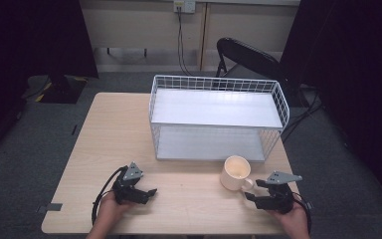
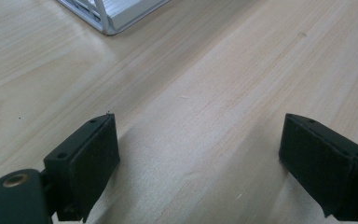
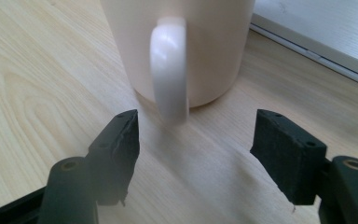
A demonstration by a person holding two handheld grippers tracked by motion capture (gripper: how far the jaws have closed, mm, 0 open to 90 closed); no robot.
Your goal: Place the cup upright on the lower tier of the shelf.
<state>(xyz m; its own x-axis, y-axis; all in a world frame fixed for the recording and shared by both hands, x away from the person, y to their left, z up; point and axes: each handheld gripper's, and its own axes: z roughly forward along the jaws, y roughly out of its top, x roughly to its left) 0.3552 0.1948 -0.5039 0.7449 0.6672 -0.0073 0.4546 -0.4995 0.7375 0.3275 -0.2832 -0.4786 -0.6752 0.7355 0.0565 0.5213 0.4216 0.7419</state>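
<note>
A cream mug [image 1: 236, 172] stands upright on the wooden table [image 1: 119, 129], just in front of the white wire rack [image 1: 218, 117]. Its handle [image 3: 169, 70] points toward my right gripper [image 1: 252, 191], which rests on the table at the front right. That gripper [image 3: 196, 140] is open, its jaws spread on either side of the handle's line, a short way short of it and touching nothing. At the front left, my left gripper [image 1: 150, 192] lies low over bare wood. Its jaws [image 2: 199, 154] are wide open with nothing between them.
The two-tier wire rack has white shelves and stands at the table's far middle; its corner [image 2: 107, 14] shows in the left gripper view. A black folding chair [image 1: 248, 57] stands behind the table. Bare wood lies between the two grippers.
</note>
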